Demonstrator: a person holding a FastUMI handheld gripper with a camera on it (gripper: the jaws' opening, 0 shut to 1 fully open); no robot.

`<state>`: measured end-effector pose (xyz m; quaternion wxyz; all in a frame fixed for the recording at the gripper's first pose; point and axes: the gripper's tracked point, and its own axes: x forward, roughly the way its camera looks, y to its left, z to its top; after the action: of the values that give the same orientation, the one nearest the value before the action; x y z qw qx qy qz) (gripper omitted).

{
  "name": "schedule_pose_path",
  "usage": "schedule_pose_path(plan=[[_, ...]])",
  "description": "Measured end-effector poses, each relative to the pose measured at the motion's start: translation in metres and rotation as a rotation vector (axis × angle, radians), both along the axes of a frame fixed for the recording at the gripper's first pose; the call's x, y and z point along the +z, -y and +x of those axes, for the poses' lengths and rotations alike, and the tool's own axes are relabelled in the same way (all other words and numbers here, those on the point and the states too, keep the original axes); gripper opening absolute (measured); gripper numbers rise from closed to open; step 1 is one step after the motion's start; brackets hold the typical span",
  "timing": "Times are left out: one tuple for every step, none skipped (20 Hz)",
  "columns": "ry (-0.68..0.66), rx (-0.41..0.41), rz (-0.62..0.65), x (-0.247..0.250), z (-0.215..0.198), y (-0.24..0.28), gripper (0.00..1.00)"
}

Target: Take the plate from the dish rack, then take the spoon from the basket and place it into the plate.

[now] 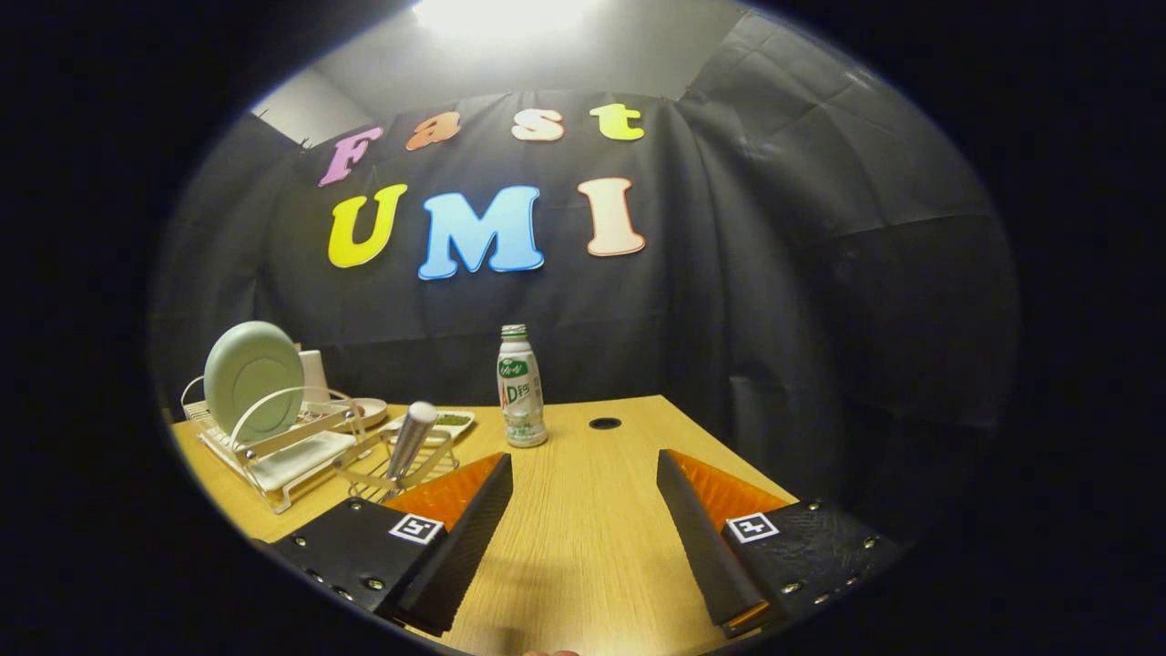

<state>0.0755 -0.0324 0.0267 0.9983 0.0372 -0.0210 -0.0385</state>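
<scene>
A pale green plate (253,375) stands upright in the white dish rack (273,456) at the far left of the wooden table (583,510). Just right of the rack, a wire basket (401,469) holds a spoon whose metal handle (410,440) sticks up at a tilt. My gripper (583,465) hovers low over the table with its fingers wide apart and nothing between them. The basket lies just beyond the left fingertip (496,469); the rack and plate are farther off to the left.
A small white bottle with a green cap (521,387) stands ahead of the fingers near the table's middle. A flat white tray (446,421) lies behind the basket. A dark round hole (604,423) is in the tabletop beyond the bottle. Black cloth closes the back and right.
</scene>
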Motion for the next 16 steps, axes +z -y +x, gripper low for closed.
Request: schedule_pose_path(plan=[[0.006,-0.023,-0.009,0.01,0.002,0.011,0.97],[0.008,-0.056,-0.027,0.02,0.0,0.023,0.97],[0.013,-0.087,-0.05,0.034,-0.008,0.035,0.97],[0.013,-0.118,-0.07,0.046,-0.018,0.046,0.97],[0.01,-0.148,-0.086,0.058,-0.031,0.055,0.97],[0.003,-0.172,-0.1,0.067,-0.045,0.061,0.97],[-0.005,-0.189,-0.114,0.077,-0.061,0.064,0.97],[-0.008,-0.198,-0.126,0.086,-0.076,0.064,0.97],[-0.009,-0.199,-0.13,0.096,-0.09,0.061,0.97],[-0.011,-0.202,-0.127,0.104,-0.103,0.059,0.97],[-0.019,-0.207,-0.122,0.112,-0.114,0.056,0.97],[-0.021,-0.201,-0.118,0.119,-0.124,0.049,0.97],[-0.024,-0.191,-0.119,0.129,-0.134,0.041,0.97],[-0.028,-0.175,-0.124,0.137,-0.141,0.031,0.97],[-0.032,-0.15,-0.127,0.146,-0.146,0.018,0.97],[-0.03,-0.123,-0.13,0.154,-0.151,0.003,0.97]])
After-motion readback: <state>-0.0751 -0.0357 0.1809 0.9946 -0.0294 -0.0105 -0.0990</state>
